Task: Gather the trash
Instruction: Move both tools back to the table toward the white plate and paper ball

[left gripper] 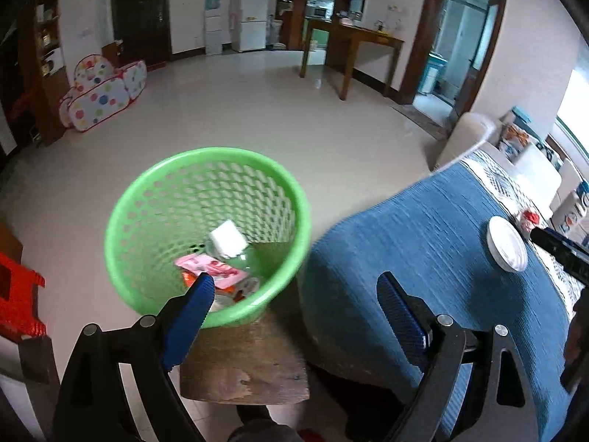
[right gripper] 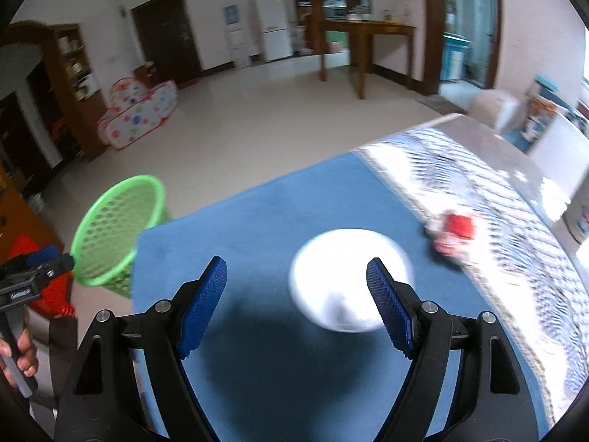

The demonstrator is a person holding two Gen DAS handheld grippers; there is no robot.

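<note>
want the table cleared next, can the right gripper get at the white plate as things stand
Probably yes: the right gripper is open just above the white plate on the blue cloth, nothing between them.

The basket (left gripper: 206,235) stands on a stool (left gripper: 243,364) just left of the bench (left gripper: 423,243). A bottle (left gripper: 230,245) and wrappers (left gripper: 217,270) lie in the basket. On the bench, a plate (left gripper: 507,245) lies with a crumpled wrapper (left gripper: 527,220) just behind it.
</note>
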